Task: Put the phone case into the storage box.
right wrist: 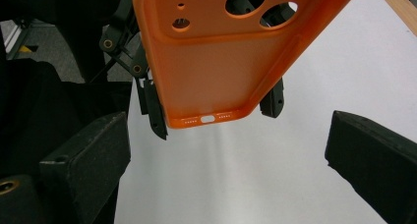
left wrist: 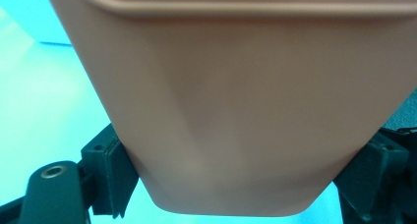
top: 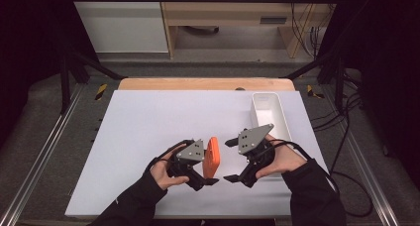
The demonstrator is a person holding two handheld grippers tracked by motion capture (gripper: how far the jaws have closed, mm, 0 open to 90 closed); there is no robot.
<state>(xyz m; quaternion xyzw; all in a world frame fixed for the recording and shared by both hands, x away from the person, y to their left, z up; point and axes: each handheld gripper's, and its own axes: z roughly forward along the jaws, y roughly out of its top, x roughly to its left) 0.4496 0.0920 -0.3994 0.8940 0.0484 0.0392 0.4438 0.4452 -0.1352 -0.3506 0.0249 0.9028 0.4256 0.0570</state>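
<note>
An orange phone case hangs above the white table sheet, held on edge by my left gripper, which is shut on it. In the left gripper view the case sits close up between the two black pads, which press on its long sides. My right gripper stands open just to the right of the case, pointing at it. In the right gripper view its jaws are wide apart with nothing between them. Ahead of them the case shows its inner side and camera holes.
A white oblong bin stands at the right side of the sheet, just behind my right hand. A wooden table edge runs along the far side. Dark frame rails flank the table on both sides.
</note>
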